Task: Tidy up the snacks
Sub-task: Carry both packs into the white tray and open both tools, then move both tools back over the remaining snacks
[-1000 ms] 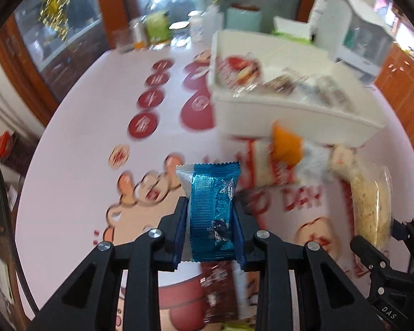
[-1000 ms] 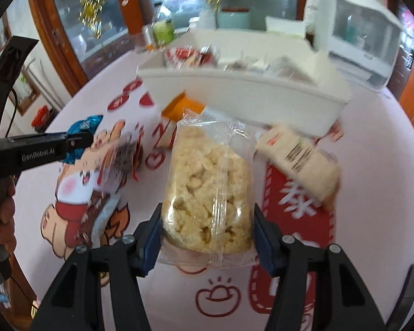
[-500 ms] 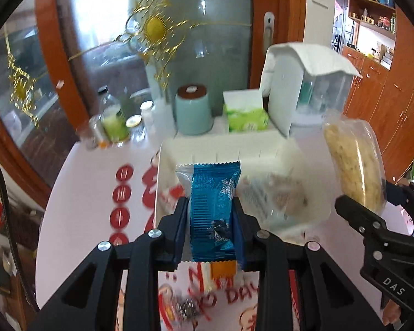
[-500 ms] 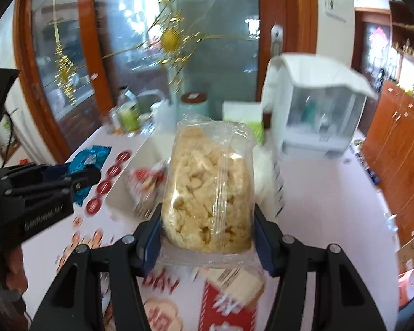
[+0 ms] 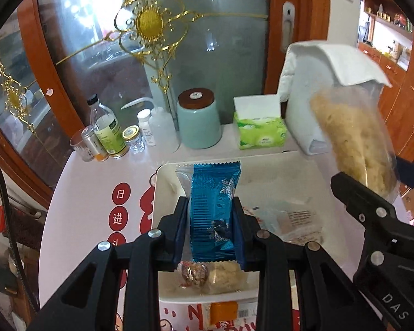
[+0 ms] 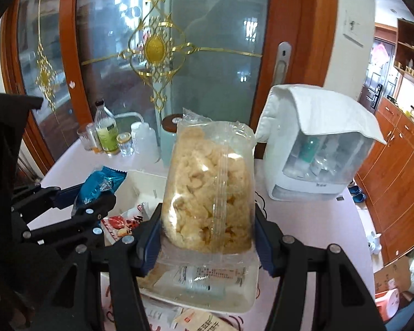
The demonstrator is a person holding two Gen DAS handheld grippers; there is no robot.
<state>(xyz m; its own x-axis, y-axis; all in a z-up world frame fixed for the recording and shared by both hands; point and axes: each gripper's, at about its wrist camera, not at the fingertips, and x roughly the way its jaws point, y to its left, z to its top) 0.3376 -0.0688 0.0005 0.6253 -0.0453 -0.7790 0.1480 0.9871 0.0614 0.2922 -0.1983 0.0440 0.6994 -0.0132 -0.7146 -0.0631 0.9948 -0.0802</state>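
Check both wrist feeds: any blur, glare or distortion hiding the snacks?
Left wrist: sharp, the blue packet crisp; fisheye bends the door frame, glare on the glass only. Right wrist: sharp too, but the clear bag fills the middle, hiding most of the white tray.

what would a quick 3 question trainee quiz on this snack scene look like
1. True or false: the left gripper is shut on the blue snack packet.
2. The right gripper holds: A) a tissue box B) the clear bag of pale crisps C) a bottle.
3. Fill in: both snacks are held over the white ____.

Key: 1 true; 2 B; 3 tray.
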